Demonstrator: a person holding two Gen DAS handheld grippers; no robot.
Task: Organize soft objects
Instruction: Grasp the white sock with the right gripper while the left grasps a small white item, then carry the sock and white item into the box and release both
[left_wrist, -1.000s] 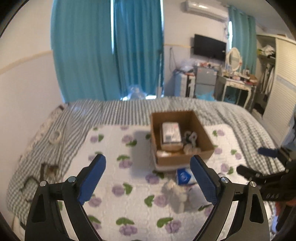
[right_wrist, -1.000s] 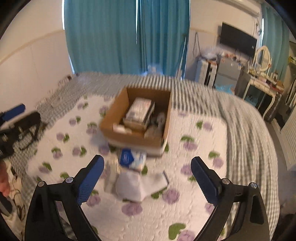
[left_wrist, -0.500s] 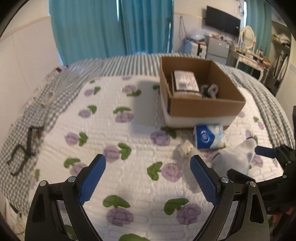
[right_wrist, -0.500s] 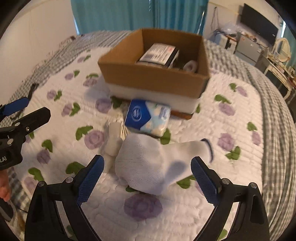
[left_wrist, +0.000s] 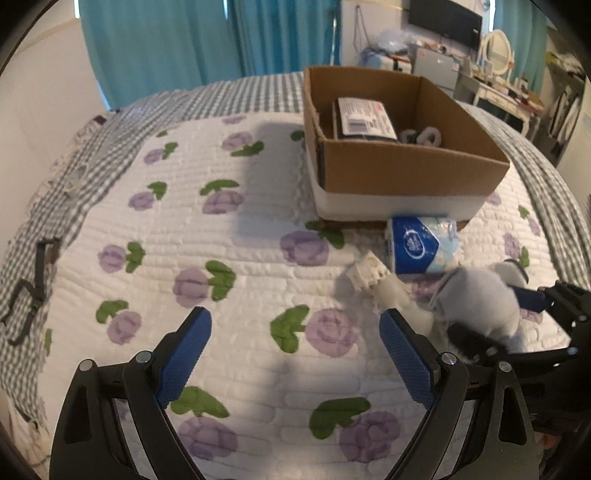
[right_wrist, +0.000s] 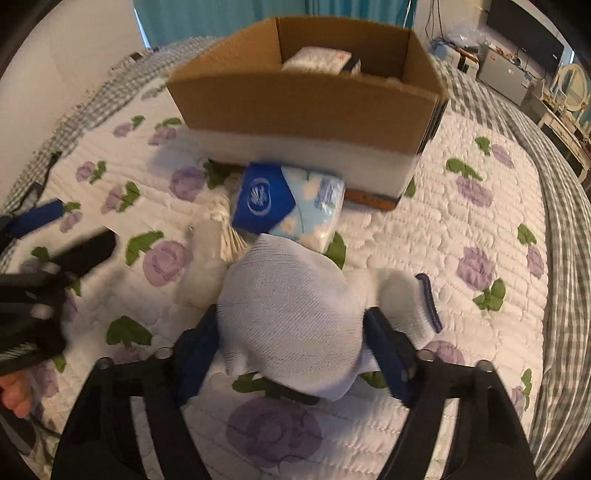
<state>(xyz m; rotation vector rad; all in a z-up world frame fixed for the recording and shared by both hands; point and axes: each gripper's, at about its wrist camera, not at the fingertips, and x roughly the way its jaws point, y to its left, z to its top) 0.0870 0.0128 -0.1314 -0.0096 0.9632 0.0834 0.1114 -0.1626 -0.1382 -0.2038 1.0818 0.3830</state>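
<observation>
Your right gripper (right_wrist: 291, 354) had just been closing around the pale sock (right_wrist: 291, 317) at the lower centre of the right wrist view, its blue pads at the bundle's two flanks, though blur kept it unclear whether they pressed yet. The sock lay on the flowered quilt (left_wrist: 258, 362), just in front of the blue tissue pack (right_wrist: 288, 206), which itself sat against the near wall of the cardboard box (right_wrist: 303, 107). Your left gripper (left_wrist: 295, 362) hung wide and empty over bare quilt at the bottom of its own frame.

The risk here seemed to be a shallow bite: soft knit could bunch and slide out once you lifted, especially with the navy-trimmed cuff (right_wrist: 428, 299) trailing loose at the right. That tail might also have caught the box rim on the way in. A small white object (left_wrist: 369, 267), touching the sock's left side, could have been dragged along. The tissue pack, so close ahead, might have been nudged under the box edge had you pushed forward.
</observation>
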